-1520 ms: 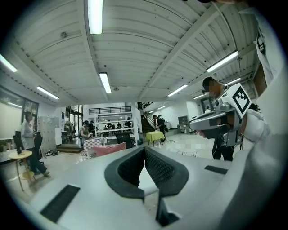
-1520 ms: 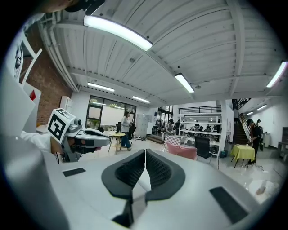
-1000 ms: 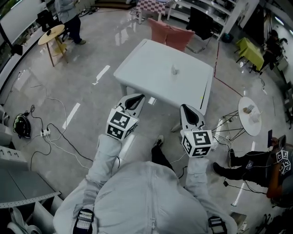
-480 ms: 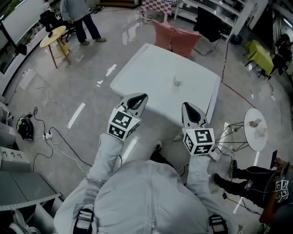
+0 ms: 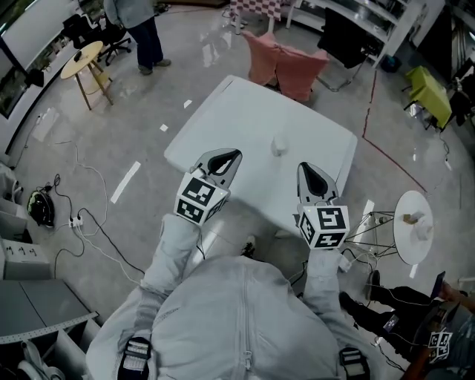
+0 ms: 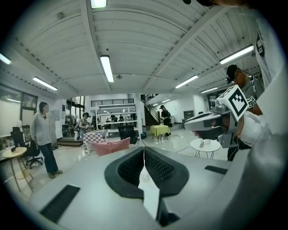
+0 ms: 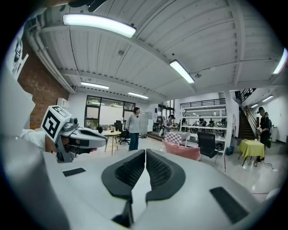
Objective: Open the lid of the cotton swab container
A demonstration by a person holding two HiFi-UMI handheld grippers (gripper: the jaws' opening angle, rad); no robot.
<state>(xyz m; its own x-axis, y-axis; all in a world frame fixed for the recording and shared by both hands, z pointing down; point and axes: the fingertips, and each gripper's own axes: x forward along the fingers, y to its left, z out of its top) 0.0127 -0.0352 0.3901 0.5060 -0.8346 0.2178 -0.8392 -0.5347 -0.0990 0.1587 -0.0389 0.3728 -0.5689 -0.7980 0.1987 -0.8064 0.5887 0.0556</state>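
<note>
A small pale cotton swab container [image 5: 279, 145] stands upright near the middle of the white table [image 5: 223, 122]. In the head view both grippers are held out over the table's near edge, short of the container. The left gripper [image 5: 231, 155] is to the container's lower left and the right gripper [image 5: 305, 167] to its lower right. In the left gripper view the left gripper [image 6: 144, 148] has its jaws pressed together with nothing between them. The right gripper [image 7: 145, 152] is likewise shut and empty in the right gripper view.
Two pink chairs [image 5: 286, 63] stand at the table's far side. A small round white side table [image 5: 414, 223] is at the right, and a wooden round table [image 5: 83, 59] and a standing person [image 5: 141, 22] at the far left. Cables [image 5: 74, 215] lie on the floor.
The table has drawn nearer in the head view. Both grippers, earlier over the floor in front of it, now reach over its near edge, still shut.
</note>
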